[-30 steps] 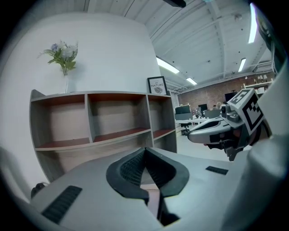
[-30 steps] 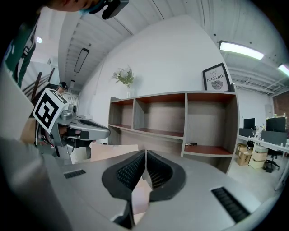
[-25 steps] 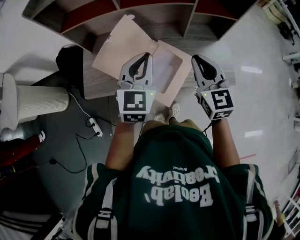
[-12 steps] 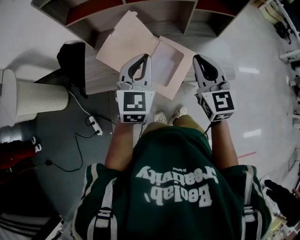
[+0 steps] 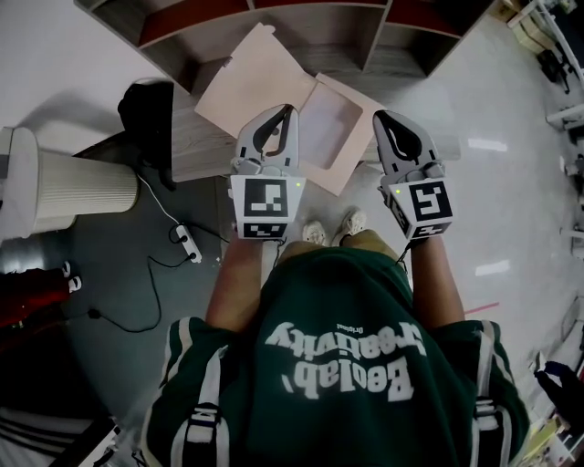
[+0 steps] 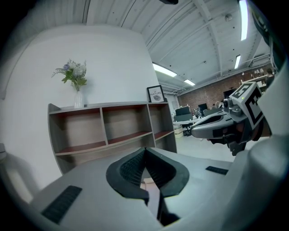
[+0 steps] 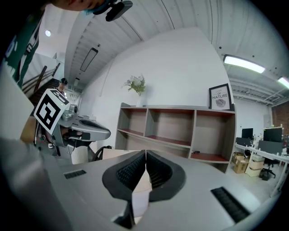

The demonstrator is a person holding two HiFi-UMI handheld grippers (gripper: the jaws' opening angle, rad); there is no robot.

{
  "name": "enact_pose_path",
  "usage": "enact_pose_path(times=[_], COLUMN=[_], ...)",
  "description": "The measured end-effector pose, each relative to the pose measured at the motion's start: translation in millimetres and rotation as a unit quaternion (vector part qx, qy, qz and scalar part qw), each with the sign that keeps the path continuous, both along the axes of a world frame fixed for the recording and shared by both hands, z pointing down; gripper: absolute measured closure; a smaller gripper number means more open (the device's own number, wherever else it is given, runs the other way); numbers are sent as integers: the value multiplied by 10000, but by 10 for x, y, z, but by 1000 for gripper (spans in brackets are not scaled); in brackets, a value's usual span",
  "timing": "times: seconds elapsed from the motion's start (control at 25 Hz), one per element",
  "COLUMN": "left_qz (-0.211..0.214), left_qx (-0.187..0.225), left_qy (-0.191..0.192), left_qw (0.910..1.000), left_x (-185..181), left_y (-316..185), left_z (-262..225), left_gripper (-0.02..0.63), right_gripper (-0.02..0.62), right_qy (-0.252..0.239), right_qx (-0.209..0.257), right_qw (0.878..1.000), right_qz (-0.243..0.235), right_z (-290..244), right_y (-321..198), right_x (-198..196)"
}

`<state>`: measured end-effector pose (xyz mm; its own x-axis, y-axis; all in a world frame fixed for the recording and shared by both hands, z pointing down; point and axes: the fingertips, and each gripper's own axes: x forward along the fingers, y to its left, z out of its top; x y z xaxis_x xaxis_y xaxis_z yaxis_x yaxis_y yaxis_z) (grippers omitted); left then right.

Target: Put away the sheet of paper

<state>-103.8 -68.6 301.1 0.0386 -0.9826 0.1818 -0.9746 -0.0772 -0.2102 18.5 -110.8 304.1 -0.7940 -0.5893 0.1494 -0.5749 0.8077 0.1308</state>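
An open beige folder (image 5: 251, 77) lies on a low grey wooden table (image 5: 196, 150). On its right half rests a white sheet of paper (image 5: 328, 123). My left gripper (image 5: 286, 111) hangs shut and empty above the folder's near edge, its tips over the sheet's left side. My right gripper (image 5: 380, 117) is shut too, just right of the folder's right edge. In the left gripper view the jaws (image 6: 144, 151) meet, with a pale strip of folder below them. The right gripper view shows its jaws (image 7: 145, 154) closed, with the folder pale beneath.
A wooden shelf unit (image 5: 310, 23) with red-backed compartments stands right behind the table. A black object (image 5: 151, 105) sits at the table's left end, beside a white ribbed cylinder (image 5: 82, 191). A power strip with its cable (image 5: 185, 244) lies on the floor. The person's feet (image 5: 333, 228) stand at the table's edge.
Both grippers have moved a little forward toward the table and shelf together with the person. Both stay shut, and the folder and sheet have not moved.
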Motion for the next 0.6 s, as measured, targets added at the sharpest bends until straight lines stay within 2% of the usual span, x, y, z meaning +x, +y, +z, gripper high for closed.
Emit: enact_pose_path(times=[0.6], left_qz=[-139], left_qx=[-61], left_qy=[91], left_qw=[9998], left_x=[-129], left_y=[150], left_z=[37], left_gripper=[588], right_gripper=[560], right_qy=[-7], right_qx=[38], right_qw=[9998], right_qz=[-179], right_z=[-14], right_y=[162], right_x=[-124])
